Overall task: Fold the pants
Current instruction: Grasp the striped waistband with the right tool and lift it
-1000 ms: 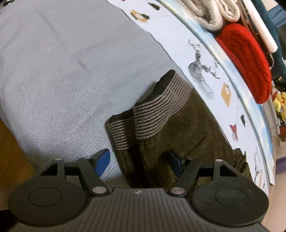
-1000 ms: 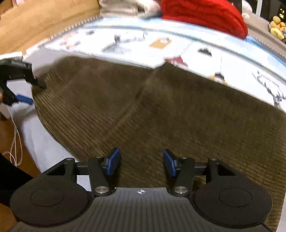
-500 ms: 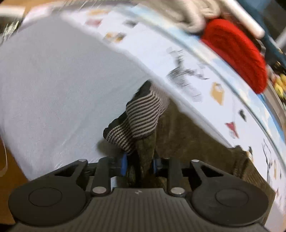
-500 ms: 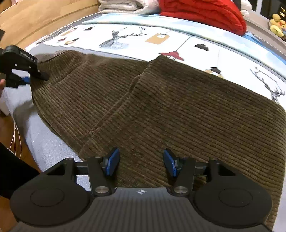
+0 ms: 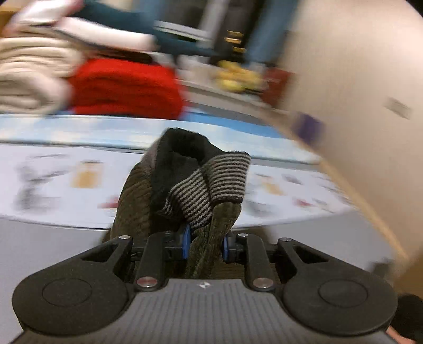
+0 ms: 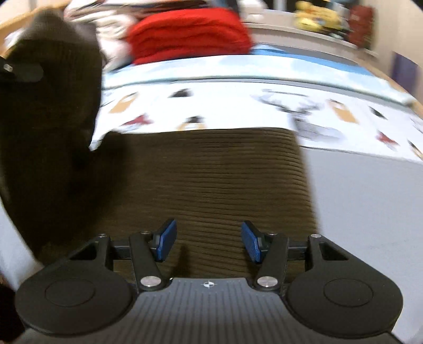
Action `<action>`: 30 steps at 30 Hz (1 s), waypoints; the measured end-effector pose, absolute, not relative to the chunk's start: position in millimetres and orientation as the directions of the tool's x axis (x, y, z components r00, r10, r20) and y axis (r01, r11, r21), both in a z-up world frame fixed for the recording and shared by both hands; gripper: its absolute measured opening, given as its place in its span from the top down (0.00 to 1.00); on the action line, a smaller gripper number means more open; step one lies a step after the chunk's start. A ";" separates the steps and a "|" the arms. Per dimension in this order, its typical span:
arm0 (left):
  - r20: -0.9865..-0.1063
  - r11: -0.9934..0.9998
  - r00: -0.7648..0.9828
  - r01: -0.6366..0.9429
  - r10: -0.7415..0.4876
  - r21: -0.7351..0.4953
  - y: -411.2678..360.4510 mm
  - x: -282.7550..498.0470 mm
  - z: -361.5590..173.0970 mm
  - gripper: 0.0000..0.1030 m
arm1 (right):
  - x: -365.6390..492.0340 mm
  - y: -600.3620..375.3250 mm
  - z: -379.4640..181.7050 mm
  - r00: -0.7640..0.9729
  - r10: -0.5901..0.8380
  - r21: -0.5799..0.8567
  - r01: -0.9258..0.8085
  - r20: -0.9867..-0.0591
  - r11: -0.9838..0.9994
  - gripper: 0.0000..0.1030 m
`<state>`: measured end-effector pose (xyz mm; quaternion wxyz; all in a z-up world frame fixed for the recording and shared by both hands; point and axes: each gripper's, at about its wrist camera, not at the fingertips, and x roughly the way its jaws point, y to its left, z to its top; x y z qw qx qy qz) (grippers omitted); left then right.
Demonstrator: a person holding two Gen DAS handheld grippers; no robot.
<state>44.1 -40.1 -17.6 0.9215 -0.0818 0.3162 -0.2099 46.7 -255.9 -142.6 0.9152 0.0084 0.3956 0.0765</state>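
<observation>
The brown corduroy pants (image 6: 211,172) lie on the bed in the right wrist view, their ribs running across. My left gripper (image 5: 205,243) is shut on the leg ends, and the striped knit cuffs (image 5: 211,182) bunch up above its blue pads. That lifted part hangs as a dark blurred mass (image 6: 53,119) at the left of the right wrist view. My right gripper (image 6: 208,243) is open just above the flat corduroy, with nothing pinched between its fingers.
A printed sheet with deer and tags (image 6: 238,105) covers the far half of the bed, and a grey cover (image 6: 370,198) the near half. At the back edge sit a red knit (image 5: 124,84) and folded cream blankets (image 5: 26,79). Yellow toys (image 6: 314,16) sit behind.
My left gripper went from open around the cuffs to shut on them, then lifted them and swung them across over the pants. My right gripper shifted along the pants and stayed open.
</observation>
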 end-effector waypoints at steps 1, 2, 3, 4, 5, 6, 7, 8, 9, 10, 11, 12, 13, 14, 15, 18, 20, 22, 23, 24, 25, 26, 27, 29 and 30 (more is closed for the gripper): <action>-0.564 0.876 0.671 0.389 -0.482 -0.285 -59.4 43.9 -22.1 0.72 | 44.7 -267.1 -142.6 0.681 0.130 0.084 -0.101 -0.720 0.991 0.45; -0.599 0.846 0.606 0.453 -0.523 -0.282 -83.0 45.0 -30.2 0.68 | 42.4 -279.8 -143.4 0.685 0.114 0.094 -0.065 -0.720 0.993 0.45; -0.636 0.825 0.550 0.493 -0.542 -0.277 -101.7 46.1 -38.2 0.62 | 40.2 -290.8 -144.6 0.685 0.103 0.107 -0.036 -0.721 0.994 0.45; -0.671 0.812 0.505 0.520 -0.543 -0.266 -118.0 46.8 -46.3 0.58 | 38.4 -301.3 -145.6 0.683 0.096 0.123 -0.009 -0.724 0.992 0.45; -0.687 0.808 0.490 0.534 -0.537 -0.250 -128.9 46.0 -51.1 0.55 | 36.1 -310.1 -147.1 0.681 0.092 0.141 0.016 -0.726 0.990 0.45; -0.682 0.805 0.493 0.538 -0.540 -0.248 -133.7 45.5 -50.9 0.52 | 34.6 -318.5 -148.1 0.679 0.093 0.160 0.038 -0.729 0.986 0.45; -0.672 0.807 0.501 0.530 -0.545 -0.260 -131.9 46.0 -47.7 0.48 | 33.3 -326.4 -148.9 0.676 0.095 0.182 0.058 -0.731 0.982 0.45; -0.659 0.811 0.512 0.513 -0.552 -0.281 -126.1 47.8 -42.0 0.46 | 31.2 -335.0 -150.0 0.672 0.099 0.206 0.082 -0.734 0.975 0.45; -0.652 0.820 0.525 0.492 -0.547 -0.292 -117.7 49.5 -36.8 0.44 | 29.5 -342.2 -150.5 0.675 0.112 0.239 0.098 -0.729 0.966 0.45; -0.659 0.835 0.537 0.471 -0.527 -0.284 -108.3 52.3 -31.0 0.44 | 28.0 -347.8 -150.5 0.676 0.127 0.271 0.111 -0.725 0.956 0.45; -0.674 0.853 0.547 0.454 -0.496 -0.260 -100.2 55.4 -26.0 0.44 | 28.0 -352.8 -150.7 0.680 0.143 0.302 0.121 -0.720 0.946 0.45; -0.695 0.872 0.557 0.437 -0.454 -0.220 -94.7 59.6 -22.0 0.44 | 27.0 -356.0 -150.0 0.684 0.150 0.321 0.129 -0.713 0.938 0.45; -0.716 0.887 0.563 0.426 -0.413 -0.177 -89.9 65.0 -18.3 0.44 | 25.8 -358.8 -148.9 0.694 0.157 0.341 0.135 -0.703 0.930 0.45; -0.730 0.897 0.571 0.422 -0.375 -0.131 -83.2 70.1 -15.4 0.44 | 26.1 -361.1 -148.4 0.707 0.175 0.371 0.132 -0.685 0.919 0.45; -0.735 0.901 0.580 0.422 -0.351 -0.098 -75.4 75.0 -11.8 0.44 | 27.7 -361.6 -147.0 0.716 0.200 0.403 0.123 -0.668 0.907 0.44; -0.742 0.910 0.606 0.415 -0.286 -0.012 -47.2 90.7 -13.0 0.44 | 35.2 -356.6 -144.9 0.724 0.290 0.497 0.084 -0.626 0.864 0.32; -0.738 0.925 0.625 0.381 -0.255 0.004 -30.6 92.1 -24.8 0.44 | 42.2 -348.0 -149.0 0.695 0.348 0.540 0.069 -0.630 0.839 0.23; -0.777 0.943 0.591 0.331 -0.218 -0.013 -14.4 98.5 -45.9 0.44 | 51.1 -336.7 -158.1 0.646 0.379 0.546 0.070 -0.662 0.835 0.20; -0.814 0.956 0.555 0.292 -0.173 -0.004 -11.7 105.0 -52.3 0.45 | 53.5 -329.1 -162.5 0.620 0.379 0.532 0.073 -0.687 0.844 0.20; -0.828 0.964 0.540 0.264 -0.149 -0.002 -10.8 109.3 -57.1 0.44 | 56.4 -323.5 -167.1 0.601 0.368 0.509 0.077 -0.710 0.857 0.20; -0.828 0.965 0.540 0.261 -0.150 -0.004 -11.8 112.2 -58.5 0.44 | 57.0 -318.6 -170.0 0.595 0.351 0.487 0.079 -0.723 0.870 0.19; -0.824 0.964 0.544 0.267 -0.156 -0.006 -12.8 114.9 -58.3 0.44 | 58.5 -314.3 -171.2 0.596 0.338 0.471 0.078 -0.729 0.879 0.18; -0.821 0.962 0.549 0.273 -0.159 -0.003 -12.9 114.8 -57.8 0.44 | 60.3 -311.2 -171.1 0.597 0.332 0.464 0.077 -0.731 0.882 0.17; -0.823 0.960 0.547 0.279 -0.155 0.005 -13.5 118.3 -59.4 0.44 | 65.0 -305.9 -170.9 0.597 0.324 0.453 0.075 -0.734 0.889 0.16; -0.824 0.961 0.545 0.278 -0.155 0.004 -13.3 120.3 -60.4 0.44 | 66.3 -303.7 -170.9 0.597 0.316 0.446 0.078 -0.737 0.891 0.15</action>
